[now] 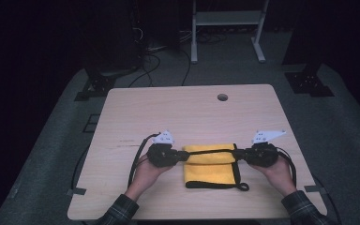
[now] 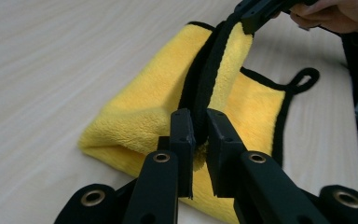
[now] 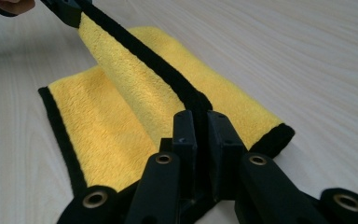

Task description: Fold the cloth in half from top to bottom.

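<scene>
Hand-held gripper L [image 2: 198,133] & R [image 3: 200,126] pinch yellow towel [image 1: 209,169], no label legible.

Yellow cloth [image 1: 209,169] lies on wooden table [image 1: 178,108].

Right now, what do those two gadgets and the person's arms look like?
Each black handheld gripper, left and right, has two flat black fingers with brass-ringed holes, a pale three-cornered top plate and a trailing black cable. The dark plaid sleeves reach the wrists.
</scene>
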